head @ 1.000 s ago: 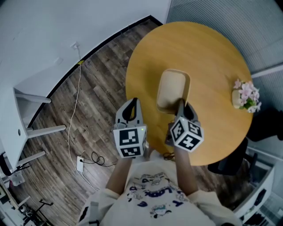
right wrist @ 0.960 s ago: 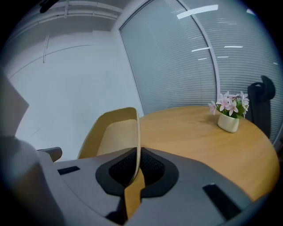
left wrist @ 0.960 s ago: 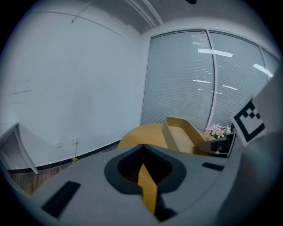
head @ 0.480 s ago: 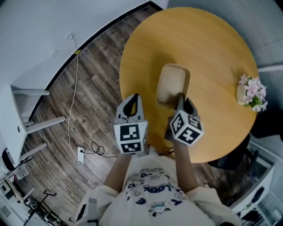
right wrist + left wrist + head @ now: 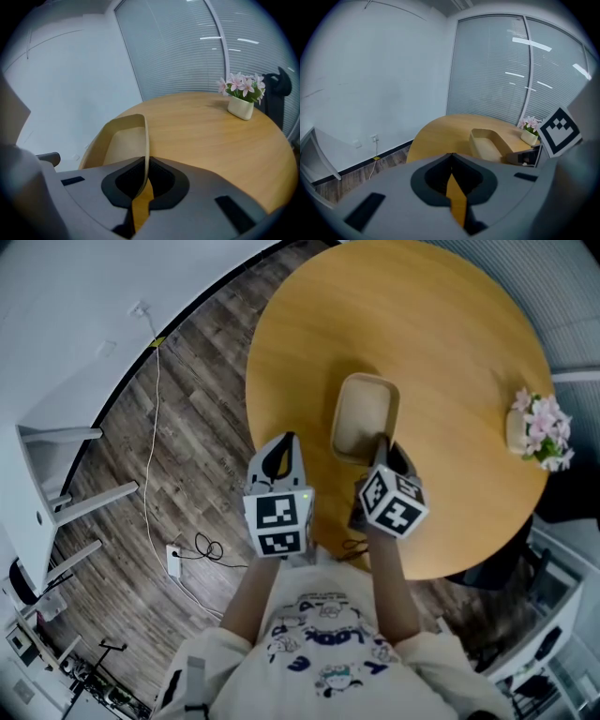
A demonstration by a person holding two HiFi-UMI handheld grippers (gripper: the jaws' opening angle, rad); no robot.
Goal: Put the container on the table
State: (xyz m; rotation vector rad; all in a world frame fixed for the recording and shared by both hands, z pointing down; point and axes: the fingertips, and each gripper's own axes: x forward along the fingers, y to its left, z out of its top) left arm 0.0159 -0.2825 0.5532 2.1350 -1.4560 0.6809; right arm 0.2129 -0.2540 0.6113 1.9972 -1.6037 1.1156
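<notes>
Currently: right gripper (image 5: 382, 454) is pinched shut on the thin wall of the container (image 5: 364, 418), at its near end toward the right corner. The wall runs edge-on into the jaws and on away from them. Left gripper (image 5: 279, 448) is pressed together with nothing between the jaws. It hangs over the near edge of the table (image 5: 450, 352), just to the container's left and not touching it. Only the right hand carries the load.

Container: oblong tray, pale beige, rounded corners, raised rim, empty inside. Its long axis points straight ahead of the right gripper, from the table's near edge toward its middle. All of it lies over the tabletop, with none overhanging. Whether its base is down on the wood or a little above, I cannot tell.

Judgement: placing is at or near its end. If any gap remains, lower straight down. Then part the jaws and draw back along the long axis toward the near edge, so the wall is not dragged. A pot of pink flowers (image 5: 536, 427) stands well apart at the table's right edge and is no obstacle.
</notes>
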